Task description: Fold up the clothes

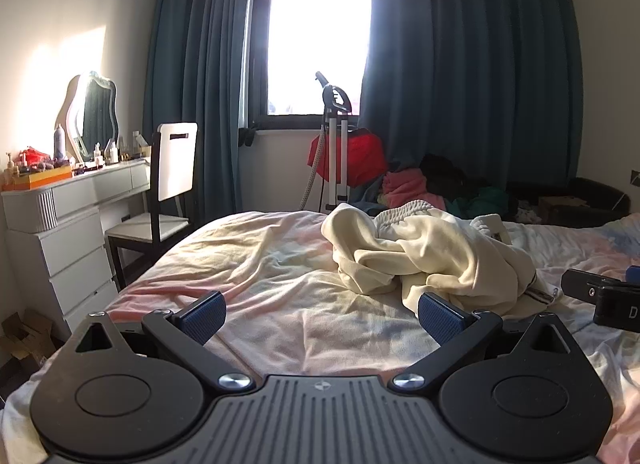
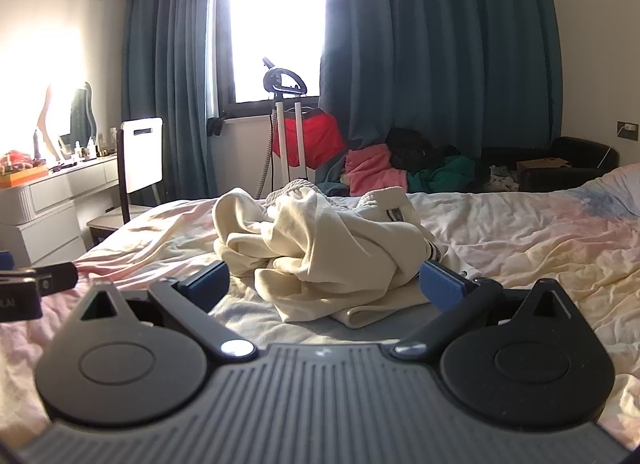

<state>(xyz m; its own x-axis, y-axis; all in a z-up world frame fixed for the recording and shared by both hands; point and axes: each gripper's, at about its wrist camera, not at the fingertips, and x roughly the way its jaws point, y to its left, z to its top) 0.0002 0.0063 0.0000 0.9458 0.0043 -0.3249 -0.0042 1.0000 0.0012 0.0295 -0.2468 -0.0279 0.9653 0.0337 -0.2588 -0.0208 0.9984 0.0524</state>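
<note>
Cream fabric lies bunched in a heap on the bed: a crumpled cream garment (image 1: 424, 252) whose folds hide its shape, so whether it is trousers or a top cannot be told, though a ribbed band shows at its far edge. It rests on the pastel bedsheet (image 1: 280, 276), right of centre in the left wrist view and near the middle in the right wrist view. At far left the white dresser (image 1: 68, 224) is washed out by sun glare, its clutter hard to make out. The left gripper (image 1: 322, 314) hovers low over the sheet, blue pads spread wide with nothing between them, its right pad just beside the garment's edge. The right gripper (image 2: 324, 284) is level beside it, spread equally wide and empty, the garment's near edge lying between its fingers; each view catches only a cut-off piece of the other tool.
</note>
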